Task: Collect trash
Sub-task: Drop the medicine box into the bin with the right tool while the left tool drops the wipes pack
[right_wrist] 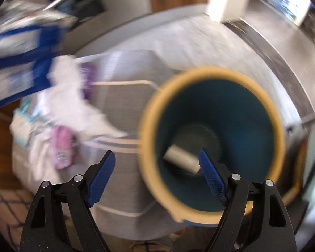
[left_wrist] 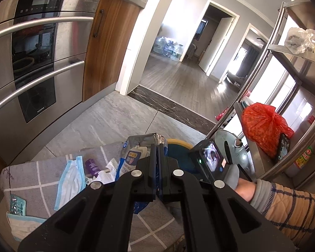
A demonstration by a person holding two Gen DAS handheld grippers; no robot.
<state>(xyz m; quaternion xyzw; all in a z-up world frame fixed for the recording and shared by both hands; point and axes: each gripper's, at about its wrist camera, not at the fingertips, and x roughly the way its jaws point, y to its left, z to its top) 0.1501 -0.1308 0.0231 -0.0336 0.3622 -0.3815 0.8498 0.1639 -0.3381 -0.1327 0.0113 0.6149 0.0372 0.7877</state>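
My left gripper (left_wrist: 157, 147) is shut on a blue and white plastic wrapper (left_wrist: 132, 157) and holds it above a grey checked cloth (left_wrist: 42, 174). The wrapper also shows blurred at the upper left of the right wrist view (right_wrist: 25, 63). On the cloth lie a face mask (left_wrist: 71, 180), a purple bottle (left_wrist: 92, 166), white tissue (left_wrist: 107, 172) and a blister pack (left_wrist: 16, 205). My right gripper (right_wrist: 157, 161) is open and empty, over the near rim of a teal bin with a tan rim (right_wrist: 210, 71). A white cylinder (right_wrist: 182, 159) lies in the bin.
A steel oven (left_wrist: 35, 63) stands at left beside a wooden cabinet (left_wrist: 109, 42). A metal rack (left_wrist: 283, 96) at right holds a red bag (left_wrist: 262, 126) and a pot lid (left_wrist: 231, 147). A doorway (left_wrist: 189, 73) lies ahead.
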